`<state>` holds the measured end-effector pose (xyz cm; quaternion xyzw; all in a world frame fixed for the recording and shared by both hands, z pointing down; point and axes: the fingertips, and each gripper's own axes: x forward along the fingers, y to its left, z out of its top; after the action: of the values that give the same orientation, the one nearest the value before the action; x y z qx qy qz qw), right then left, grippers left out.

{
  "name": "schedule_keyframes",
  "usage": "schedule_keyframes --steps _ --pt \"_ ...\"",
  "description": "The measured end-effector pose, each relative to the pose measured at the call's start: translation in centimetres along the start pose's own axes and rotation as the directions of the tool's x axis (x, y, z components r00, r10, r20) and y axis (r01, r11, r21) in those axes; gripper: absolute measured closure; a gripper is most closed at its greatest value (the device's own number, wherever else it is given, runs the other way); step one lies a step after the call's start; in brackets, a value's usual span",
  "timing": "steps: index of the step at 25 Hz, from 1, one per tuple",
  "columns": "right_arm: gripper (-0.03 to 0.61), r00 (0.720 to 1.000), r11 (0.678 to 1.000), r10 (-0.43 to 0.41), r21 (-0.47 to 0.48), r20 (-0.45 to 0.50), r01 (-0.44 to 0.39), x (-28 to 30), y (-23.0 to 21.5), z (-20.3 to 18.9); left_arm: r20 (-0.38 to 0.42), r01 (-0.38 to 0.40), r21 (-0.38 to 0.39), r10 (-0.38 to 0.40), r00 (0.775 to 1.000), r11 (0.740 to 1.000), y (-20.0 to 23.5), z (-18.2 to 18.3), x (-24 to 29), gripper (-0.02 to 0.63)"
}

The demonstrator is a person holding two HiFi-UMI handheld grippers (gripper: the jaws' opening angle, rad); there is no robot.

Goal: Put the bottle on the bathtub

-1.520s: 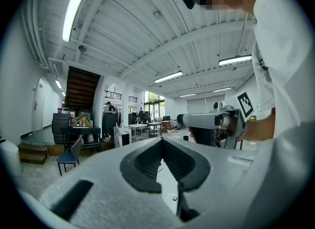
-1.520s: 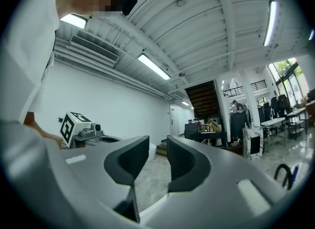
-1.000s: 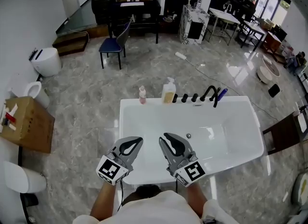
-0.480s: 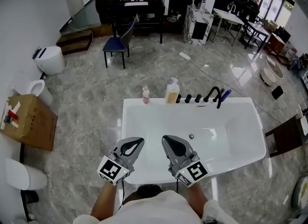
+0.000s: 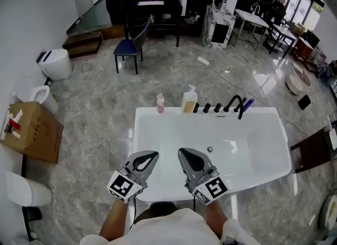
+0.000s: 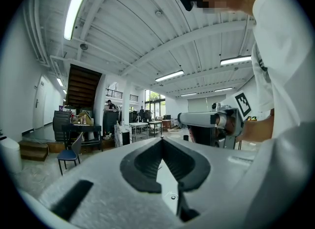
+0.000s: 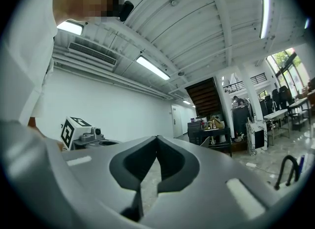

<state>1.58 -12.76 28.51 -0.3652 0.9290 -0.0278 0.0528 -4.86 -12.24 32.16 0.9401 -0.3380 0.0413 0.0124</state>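
The left gripper and right gripper are pointing level, side by side over the tub's near rim, both sitting shut with nothing between their jaws.

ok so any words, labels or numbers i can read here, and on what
None readable in any view.
pump bottle and small pink bottle on the bathtub rim: labels too small.
cardboard box: no legible print.
left hand-held gripper, right hand-held gripper: square marker patterns only, no letters.
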Motion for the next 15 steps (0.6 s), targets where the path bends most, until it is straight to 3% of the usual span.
schedule_keyframes --steps 11,15 --pt "0.569 1.0 1.0 0.008 -0.014 -0.02 -0.008 0.3 0.1 -0.2 -0.007 0.005 -0.004 -0.005 1.0 1.0 -0.1 -0.2 0.0 0.612" --pt "0.569 0.999 0.999 -0.032 -0.012 -0.023 0.032 0.1 -0.7 -0.4 -0.025 -0.001 -0.007 0.0 1.0 1.0 0.1 -1.0 -0.5 0.612"
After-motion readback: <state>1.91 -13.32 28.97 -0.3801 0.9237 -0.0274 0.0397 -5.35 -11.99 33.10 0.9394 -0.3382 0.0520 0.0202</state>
